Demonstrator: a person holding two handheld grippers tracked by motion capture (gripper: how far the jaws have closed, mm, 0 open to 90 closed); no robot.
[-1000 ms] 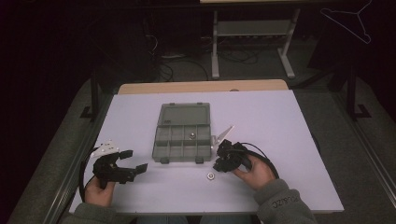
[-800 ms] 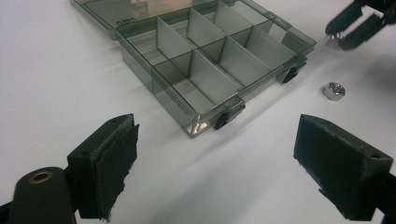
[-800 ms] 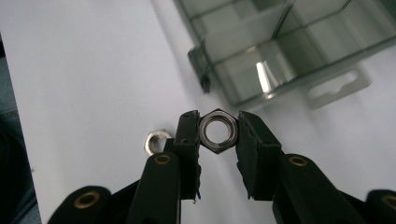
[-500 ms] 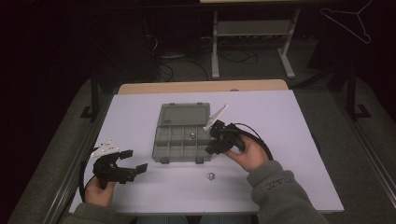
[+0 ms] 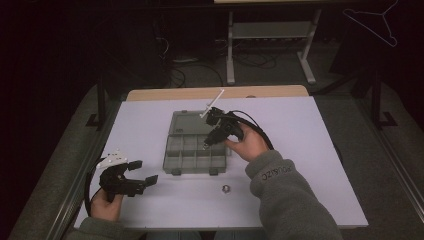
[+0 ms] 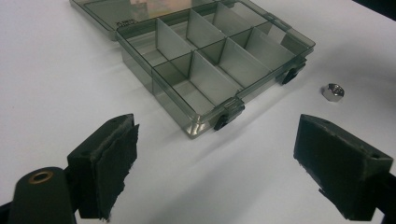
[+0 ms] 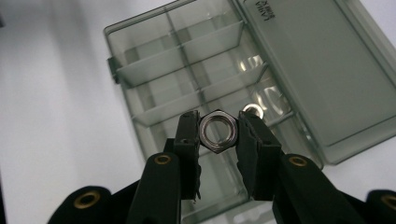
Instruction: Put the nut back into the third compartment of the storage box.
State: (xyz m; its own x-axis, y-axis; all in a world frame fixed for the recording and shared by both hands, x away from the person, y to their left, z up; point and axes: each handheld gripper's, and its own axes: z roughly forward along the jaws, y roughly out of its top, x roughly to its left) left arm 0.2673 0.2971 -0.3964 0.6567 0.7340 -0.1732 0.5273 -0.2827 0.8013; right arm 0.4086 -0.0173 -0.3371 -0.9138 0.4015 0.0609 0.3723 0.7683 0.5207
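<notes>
Steel nut [image 7: 218,130] pinched in right gripper [image 7: 217,135] above organiser box [image 7: 154,51]; left gripper [image 6: 215,163] wide apart, empty.

Small ring [image 7: 252,109] partly behind right gripper [image 7: 218,133] jaw; organizer box [image 7: 196,88] btm edge cut off.

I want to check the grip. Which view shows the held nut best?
The right gripper view: the hex nut sits large and sharp in the right gripper, above the organizer box. In the high view the hand hides it.
</notes>
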